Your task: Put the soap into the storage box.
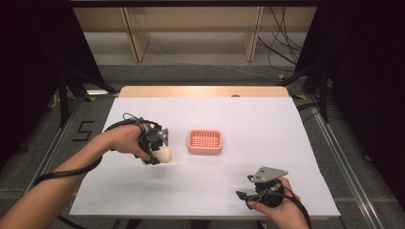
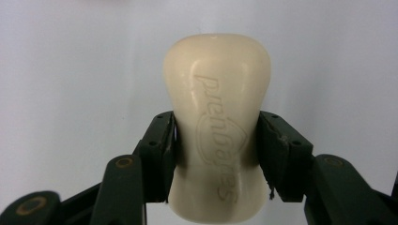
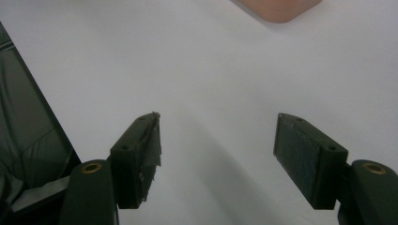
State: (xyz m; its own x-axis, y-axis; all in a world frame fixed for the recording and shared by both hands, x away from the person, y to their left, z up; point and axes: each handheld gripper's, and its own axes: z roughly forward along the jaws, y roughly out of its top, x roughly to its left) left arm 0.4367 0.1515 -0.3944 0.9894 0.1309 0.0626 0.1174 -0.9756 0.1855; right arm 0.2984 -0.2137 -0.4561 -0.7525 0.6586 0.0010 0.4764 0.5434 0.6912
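Left gripper point(image 2: 216, 154) clamped on cream soap bar point(image 2: 217, 126), just left of pink soap dish point(image 1: 205, 141); keep it level, lower squarely over dish; right gripper point(image 3: 218, 157) jaws apart, idle.

The cream soap bar point(image 2: 217, 126) carries an embossed brand word running along its length, with a shield-like outline pressed around the middle letters. In the left gripper view the word lies turned on its side and reads as "Safeguard", though the shallow relief leaves the end letters faint. On the floor point(image 1: 57, 157) left of the table, dark tape forms a large figure "5" point(image 1: 83, 130).
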